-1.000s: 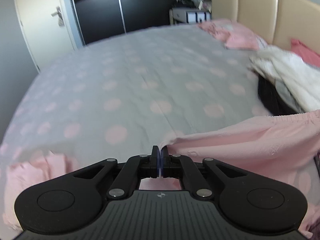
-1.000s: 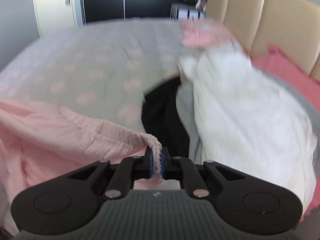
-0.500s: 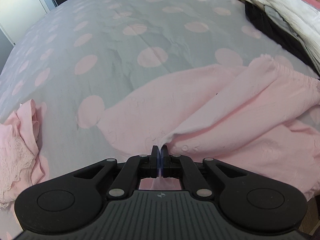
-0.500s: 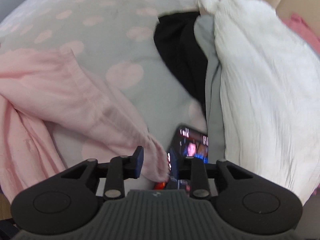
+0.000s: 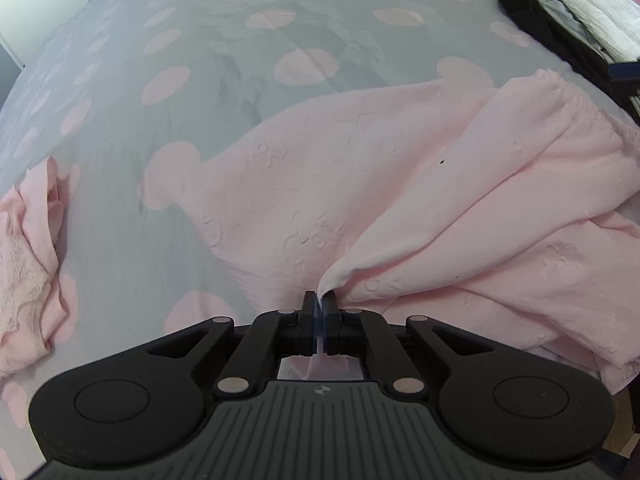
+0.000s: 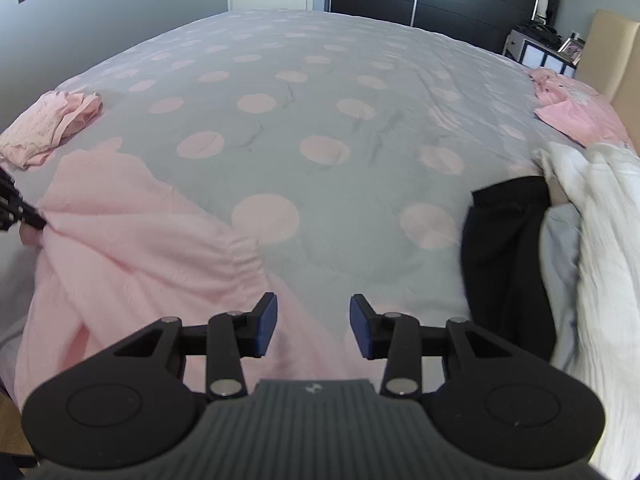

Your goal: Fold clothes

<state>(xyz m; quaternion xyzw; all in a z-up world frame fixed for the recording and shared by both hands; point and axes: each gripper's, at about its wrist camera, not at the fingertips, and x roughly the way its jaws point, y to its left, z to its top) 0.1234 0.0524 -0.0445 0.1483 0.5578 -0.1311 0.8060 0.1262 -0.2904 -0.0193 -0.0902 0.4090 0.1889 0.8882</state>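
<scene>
Both ends of the pink garment [image 5: 400, 184] were held up a second ago; now most of it lies spread on the bed [image 6: 320, 128], its gathered waistband near the front edge. Only the left tool [image 5: 320, 300] grips cloth: its jaws are pressed shut on a pinched fold of the pink fabric, low over the bedspread. The right tool [image 6: 313, 320] has let its end go. Its jaws have just been opening and stand apart with nothing between the blue pads [image 6: 267, 322]; pink cloth lies flat beneath them. This tool now looks out across the bed rather than down at the pile.

For the task, this reads as the laying-out step nearly done (the garment is down but rumpled, one layer doubled over on the right half). A likely next need is a fresh grip with the right tool to smooth or fold it.

Off to the right wait a black garment [image 6: 508, 248] and a white garment [image 6: 600, 240], touching each other. Another small pink garment [image 6: 52, 124] sits crumpled at the left.
</scene>
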